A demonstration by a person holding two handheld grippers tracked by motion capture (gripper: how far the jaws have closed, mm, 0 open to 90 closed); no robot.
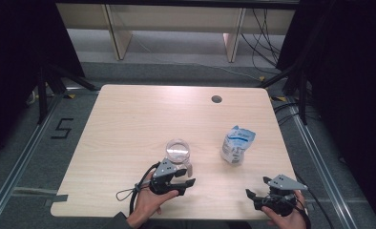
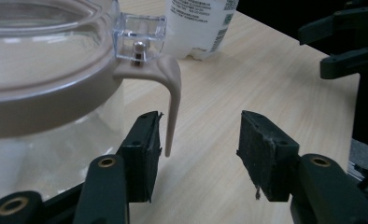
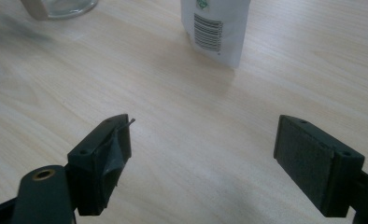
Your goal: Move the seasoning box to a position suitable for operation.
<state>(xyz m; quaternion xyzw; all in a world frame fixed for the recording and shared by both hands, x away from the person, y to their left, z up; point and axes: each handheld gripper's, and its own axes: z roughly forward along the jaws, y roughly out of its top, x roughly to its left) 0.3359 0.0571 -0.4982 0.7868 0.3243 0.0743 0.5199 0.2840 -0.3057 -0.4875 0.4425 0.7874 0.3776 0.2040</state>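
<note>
Currently the left claw [image 2: 198,156], half open, brackets the jug [image 1: 178,150] handle [image 2: 172,100] ungripped; next, close squarely on it, while the right claw [image 3: 203,161] waits wide.

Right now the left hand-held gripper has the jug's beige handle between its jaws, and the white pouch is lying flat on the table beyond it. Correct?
Not quite. The white pouch stands upright on the table, not flat; the high view shows it. The rest holds: in the left gripper view the beige handle of the jug hangs between the jaws of the left hand-held gripper, beside one pad, with the other pad clear of it.
</note>
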